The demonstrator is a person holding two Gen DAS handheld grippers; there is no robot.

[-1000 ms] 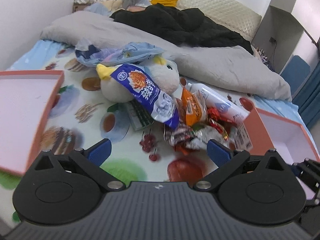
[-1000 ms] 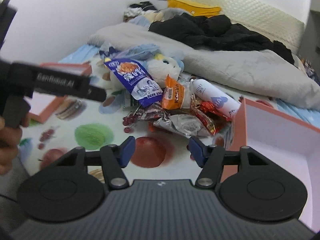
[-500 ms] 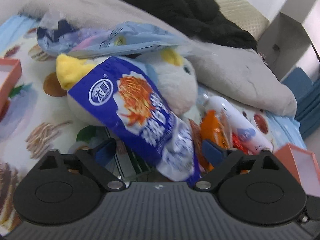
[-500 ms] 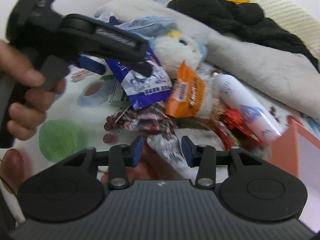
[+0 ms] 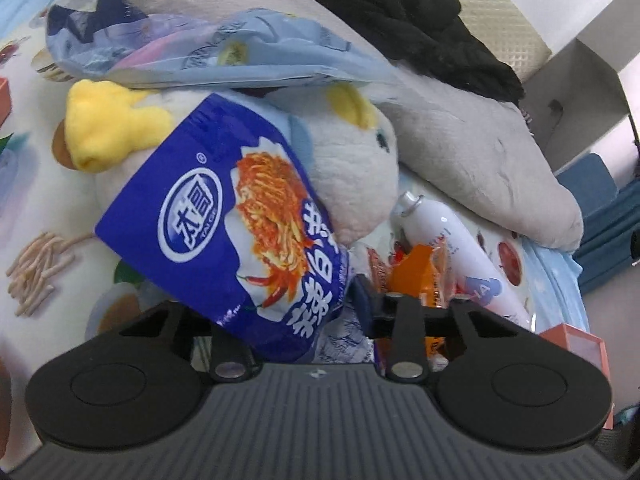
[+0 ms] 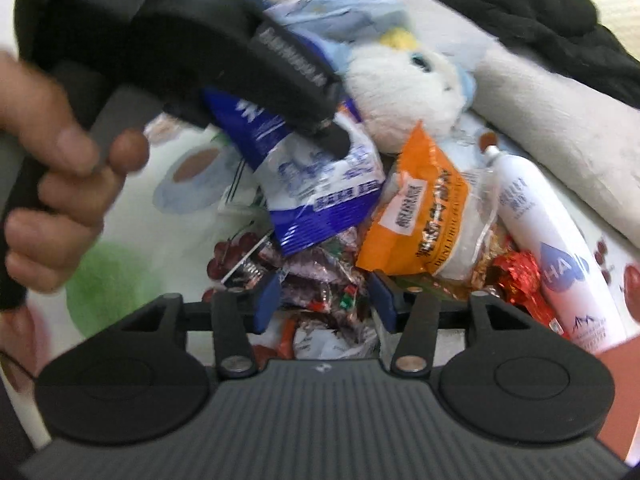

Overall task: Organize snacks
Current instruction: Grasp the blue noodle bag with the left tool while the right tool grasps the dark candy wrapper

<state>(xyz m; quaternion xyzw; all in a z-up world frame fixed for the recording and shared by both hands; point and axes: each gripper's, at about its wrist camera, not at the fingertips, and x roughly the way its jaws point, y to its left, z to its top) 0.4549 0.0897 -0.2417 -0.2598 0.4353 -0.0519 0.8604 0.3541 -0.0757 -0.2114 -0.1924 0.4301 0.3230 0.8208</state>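
A blue snack bag [image 5: 240,208] printed with noodles leans on a white plush toy [image 5: 352,168]. My left gripper [image 5: 284,300] straddles the bag's lower end with its jaws closing. The right pad touches the bag's edge and the left finger is hidden behind it. In the right wrist view one of its fingers [image 6: 328,128] lies on the same blue snack bag [image 6: 320,200]. My right gripper [image 6: 323,300] hangs low over dark foil candy wrappers [image 6: 320,288], which lie between its opening jaws. The pads stand apart from them.
An orange packet [image 6: 420,208], red foil sweets [image 6: 516,272] and a white spray bottle [image 6: 540,216] lie right of the pile. A pale blue bag [image 5: 224,48], grey duvet [image 5: 472,152] and black garment [image 5: 400,12] lie behind. An orange box corner [image 5: 576,340] shows at right. A hand [image 6: 60,184] holds the left gripper.
Both grippers have come forward and down onto the snack pile. The left jaws went from wide apart to narrow around the blue bag. The right jaws narrowed, then widened over the candy wrappers.
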